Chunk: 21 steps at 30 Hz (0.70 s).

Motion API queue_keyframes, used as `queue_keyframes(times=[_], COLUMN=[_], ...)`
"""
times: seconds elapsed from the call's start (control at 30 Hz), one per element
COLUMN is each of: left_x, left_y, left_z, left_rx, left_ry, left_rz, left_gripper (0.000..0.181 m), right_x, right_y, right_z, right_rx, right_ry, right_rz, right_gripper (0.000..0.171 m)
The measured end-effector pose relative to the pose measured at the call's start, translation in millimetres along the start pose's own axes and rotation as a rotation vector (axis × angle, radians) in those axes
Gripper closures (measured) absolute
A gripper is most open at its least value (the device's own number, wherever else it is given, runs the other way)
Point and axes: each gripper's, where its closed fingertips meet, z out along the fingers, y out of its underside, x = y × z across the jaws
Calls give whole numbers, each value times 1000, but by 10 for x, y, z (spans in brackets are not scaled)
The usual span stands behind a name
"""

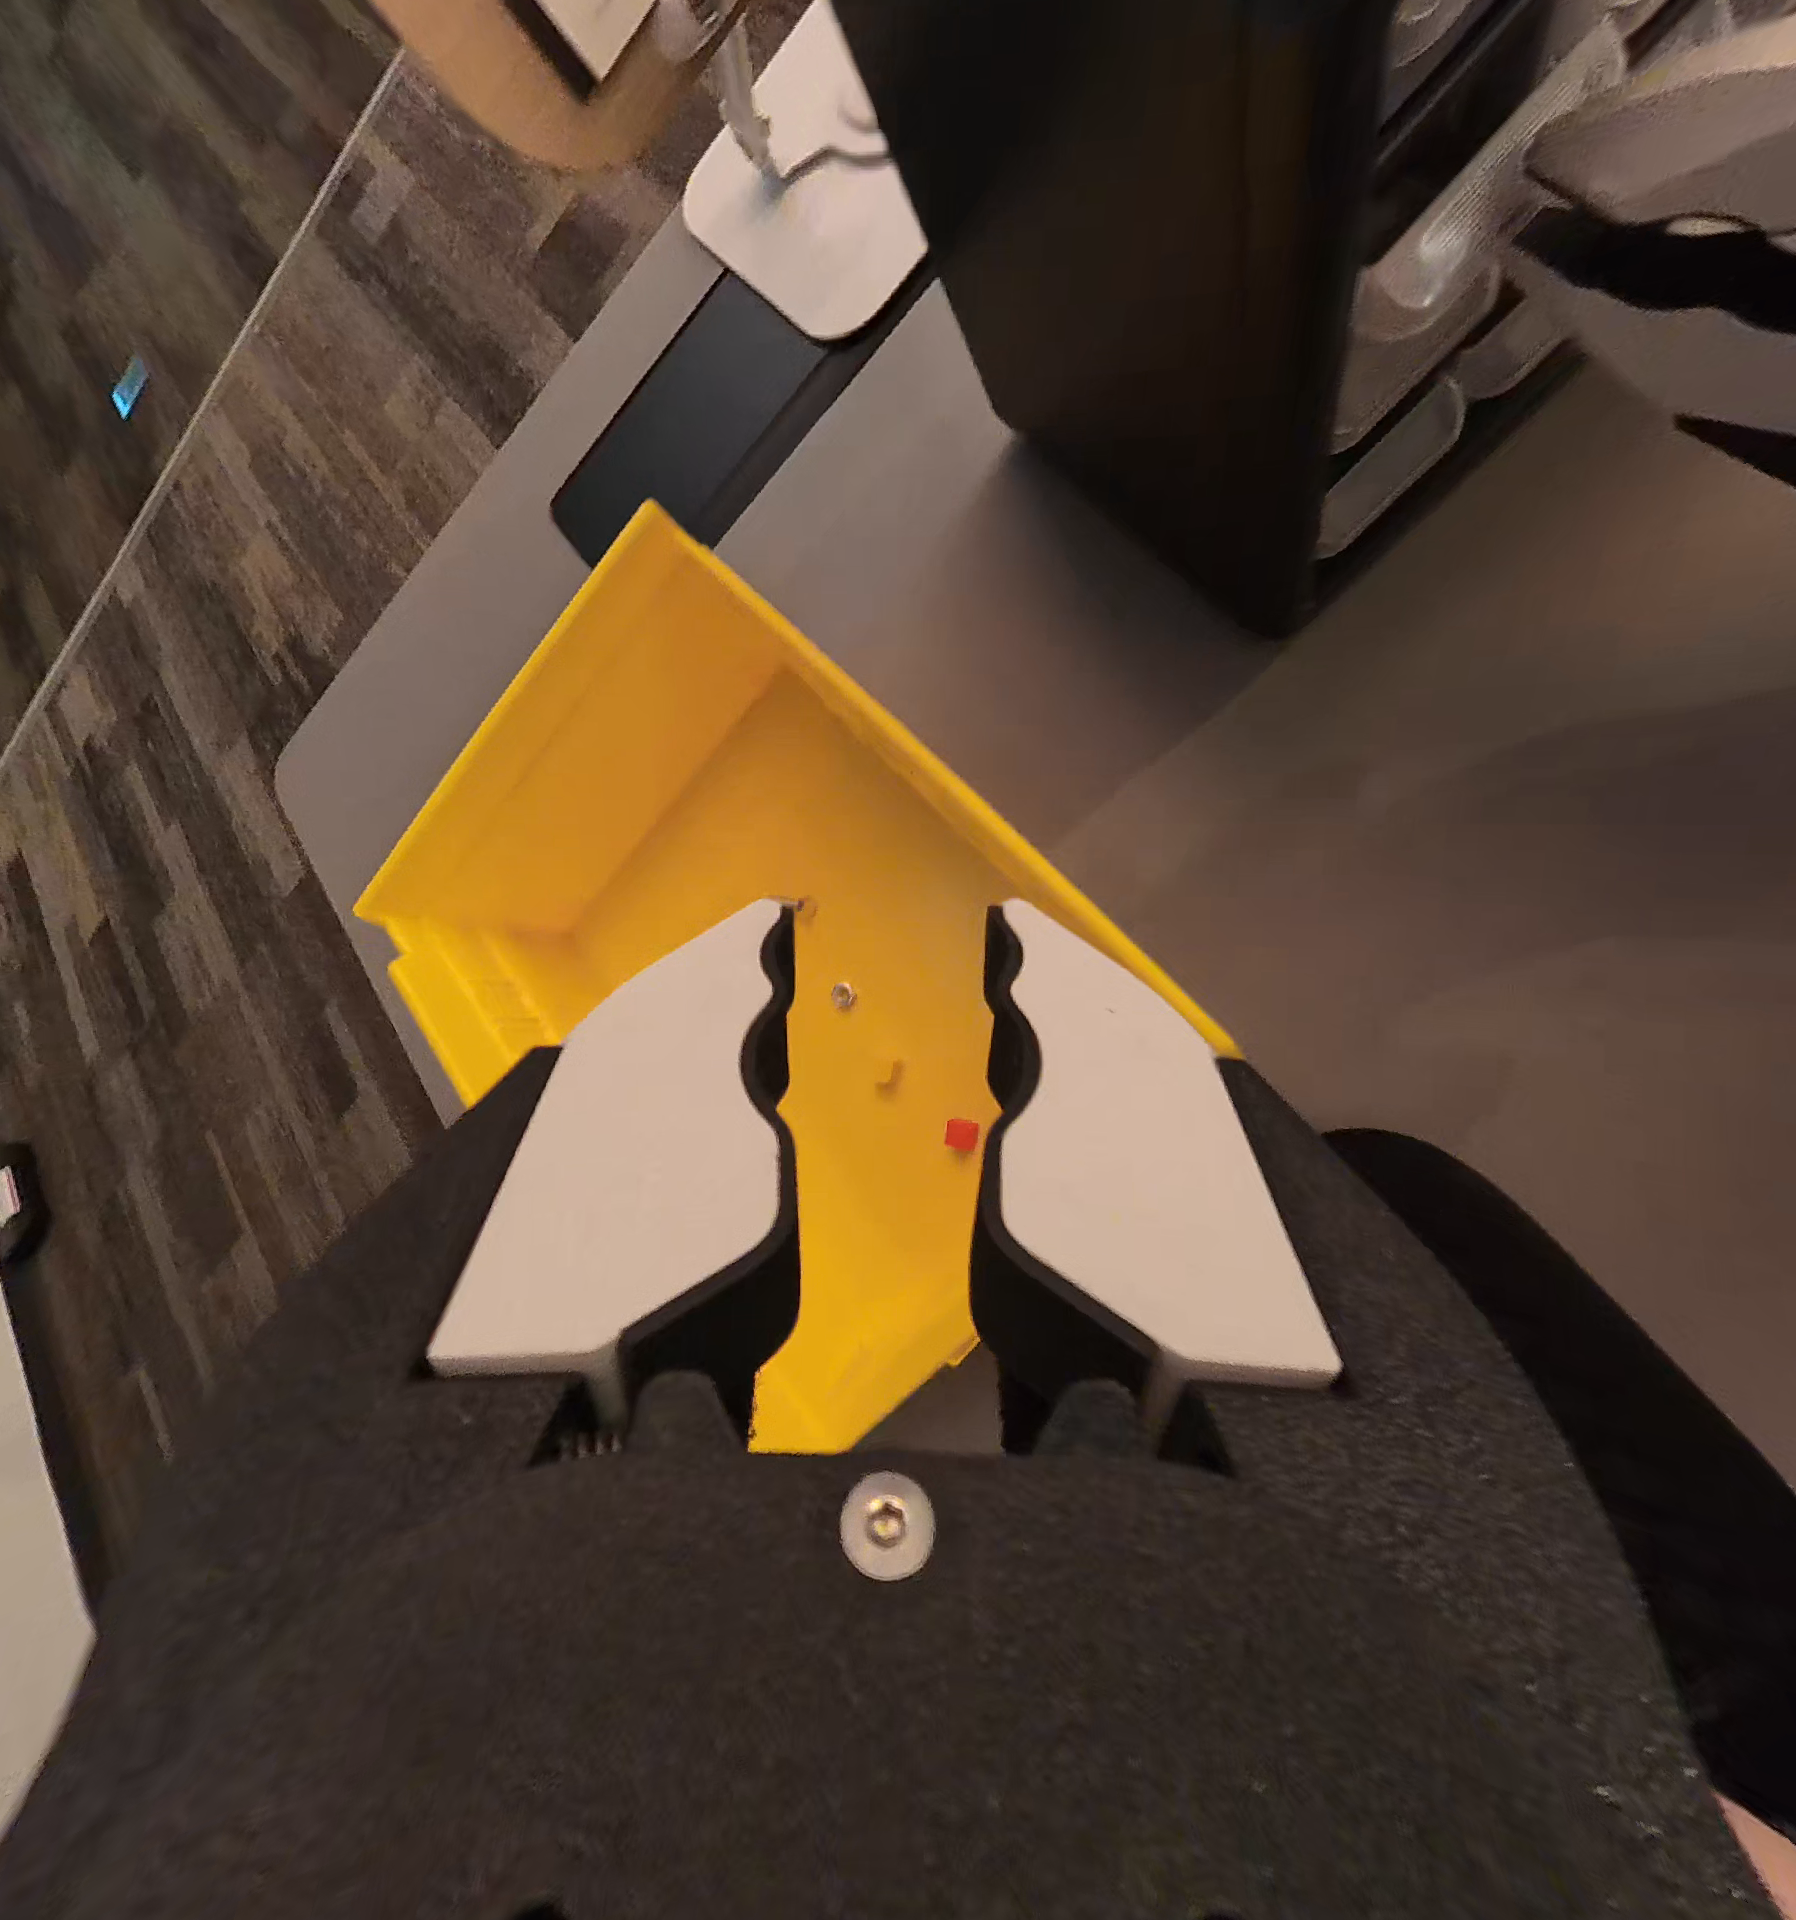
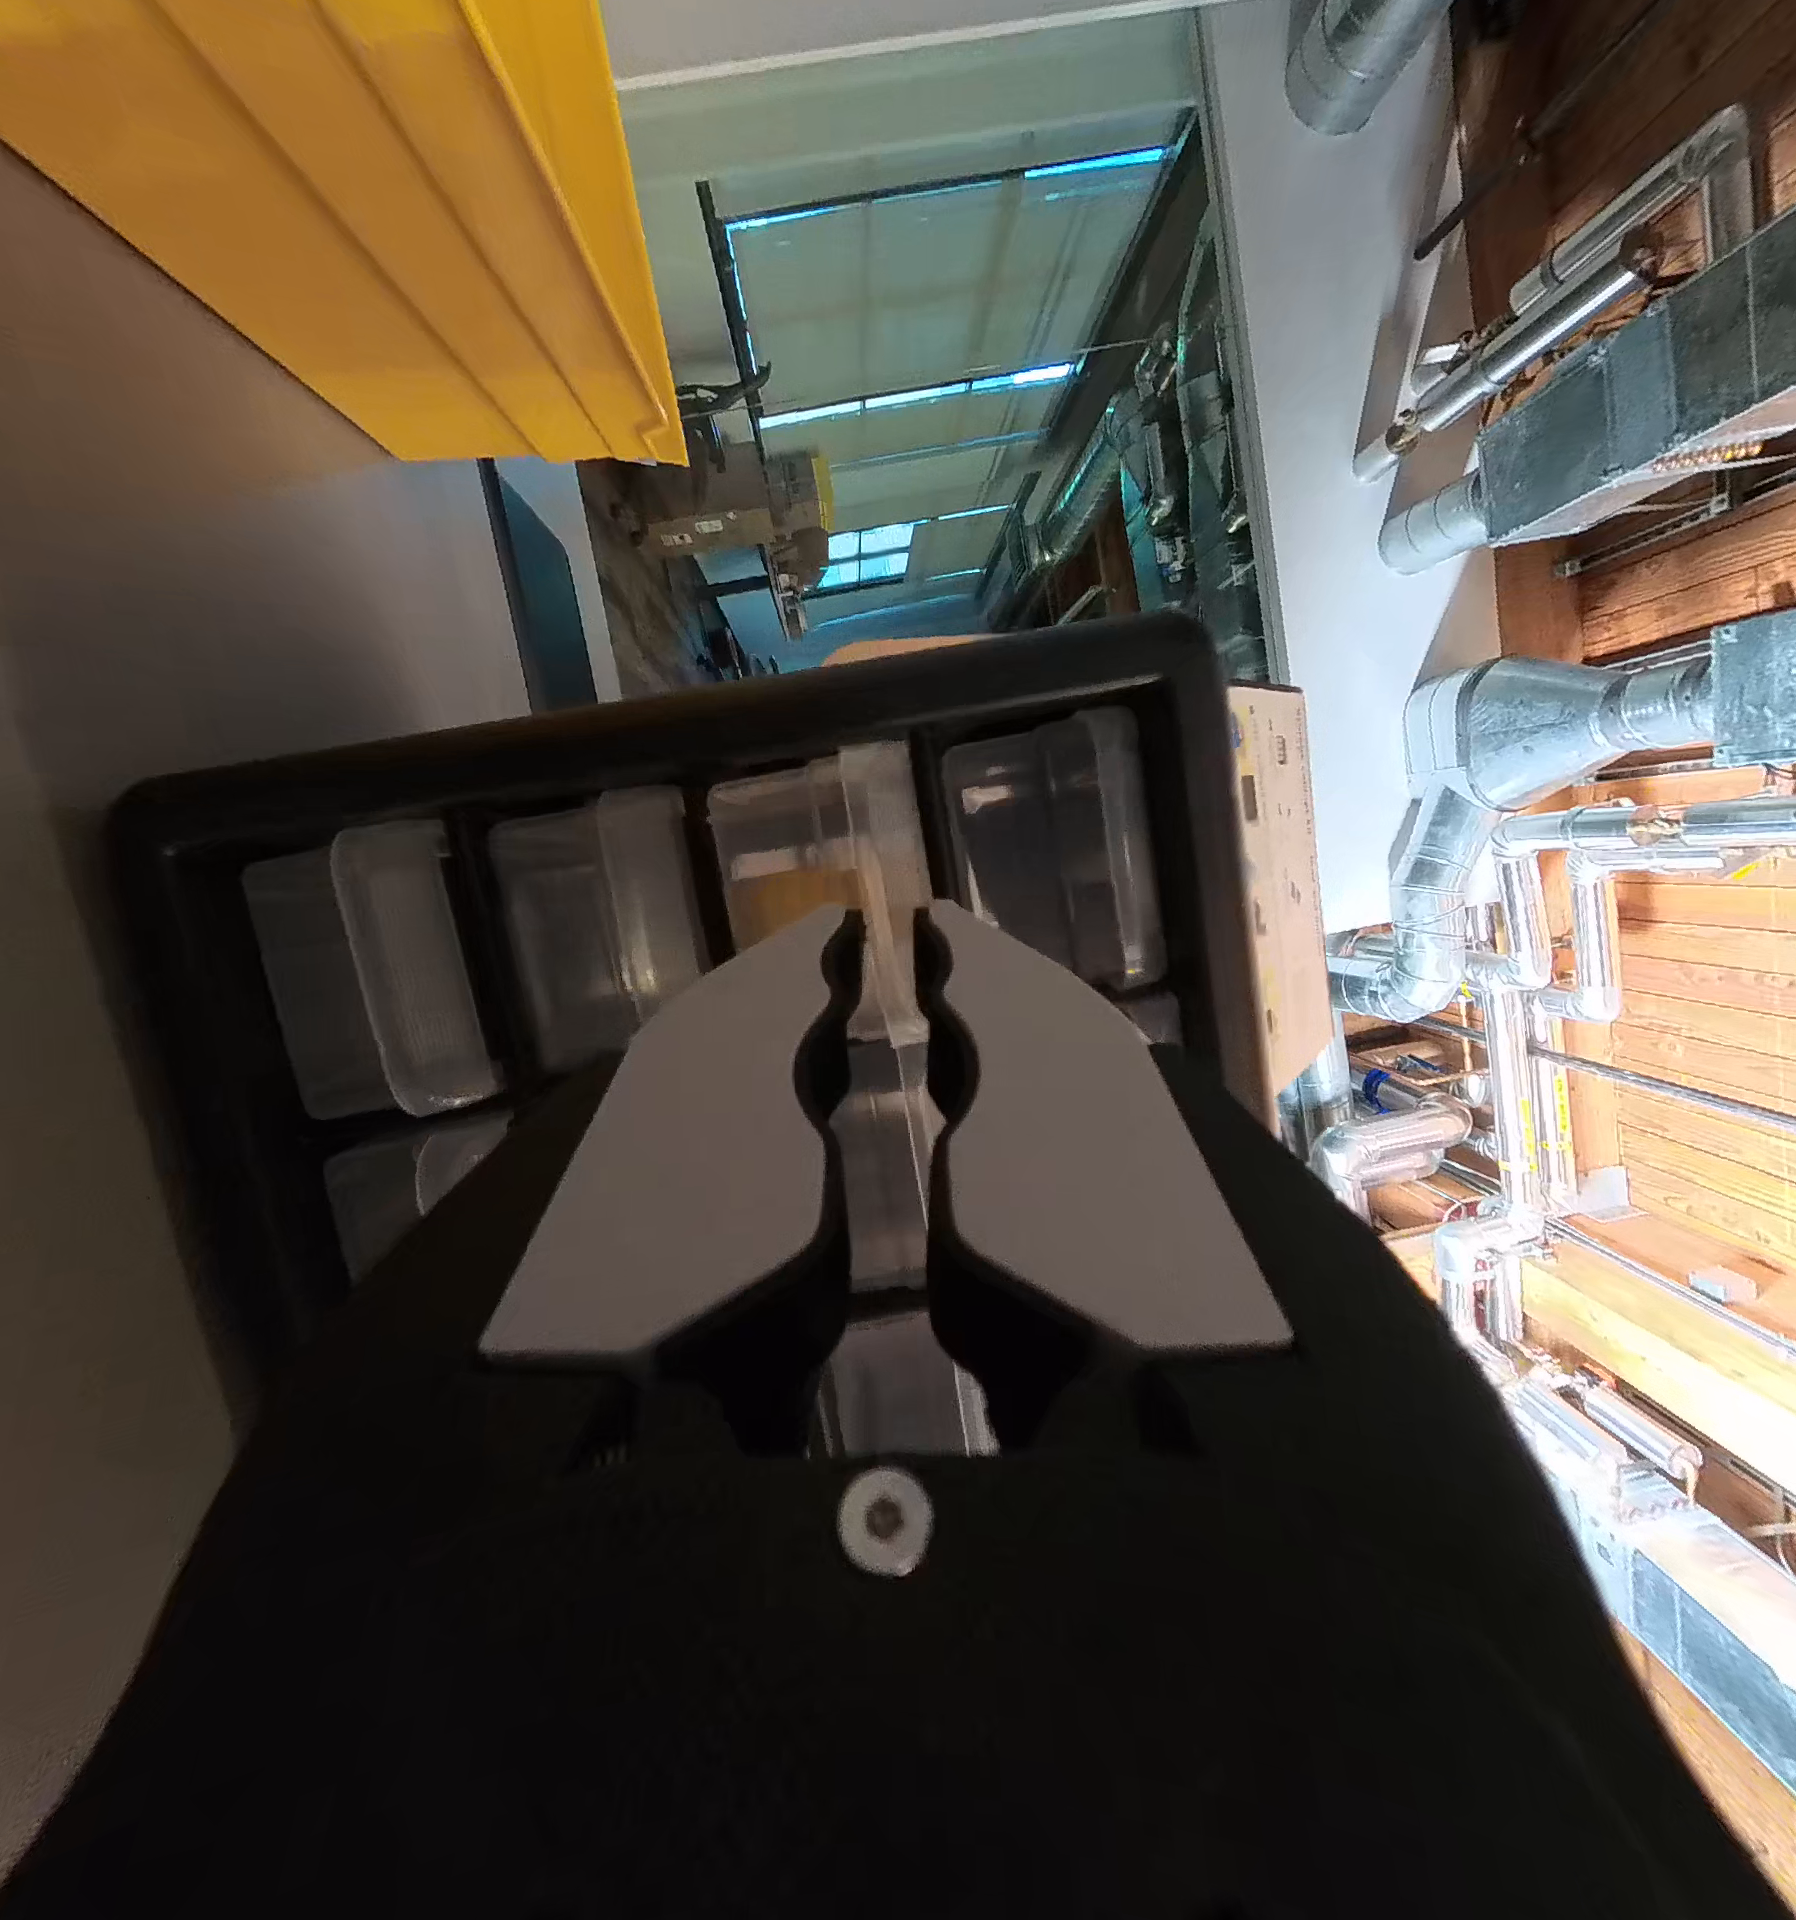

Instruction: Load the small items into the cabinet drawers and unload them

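My left gripper [image 1: 889, 914] is open and empty, hovering over a yellow bin [image 1: 665, 748] on the grey table [image 1: 1393, 935]. Between its fingers the bin floor shows a silver nut [image 1: 842, 995], a small yellow piece [image 1: 889, 1075] and a red cube [image 1: 961, 1135]. The black drawer cabinet [image 1: 1133, 312] stands behind the bin. In the right wrist view my right gripper [image 2: 889, 914] is shut on the handle [image 2: 889, 977] of a clear drawer [image 2: 800, 852] in the cabinet [image 2: 665, 717]. That drawer is slid out toward the camera. The drawers beside it sit closed.
The table's left edge drops to carpet floor [image 1: 146, 520]. A white stand base [image 1: 811, 208] and a flat black slab [image 1: 696, 416] lie behind the bin. A dark sleeve [image 1: 1600, 1455] is at the lower right. The yellow bin [image 2: 354, 208] and a cardboard box [image 2: 1278, 883] flank the cabinet. Left tips to right tips: about 20 cm.
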Motion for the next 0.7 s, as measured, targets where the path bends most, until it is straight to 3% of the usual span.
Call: queue_keyframes(times=[0.17,0.3,0.4,0.53,0.7], left_x=[-104,-355,-310,-426,-484], left_y=[239,344,418,660,821], left_z=[57,86,164,341,630], left_rx=[-10,-53,-76,-205,-256], left_ry=[-20,-134,-64,-104,-28], left_rz=[-28,-24,-49,-20,-110], left_gripper=[149,148,145,141,142], right_x=[-30,-62,-44,-219,-440], right_y=[57,35,-10,-128,-41], right_z=[112,103,38,-168,-46], right_rx=[-26,-16,6,84,18], right_ry=[-12,-30,-7,-51,-94], right_rz=[6,7,29,23,4], right_gripper=[154,149,146,146,147])
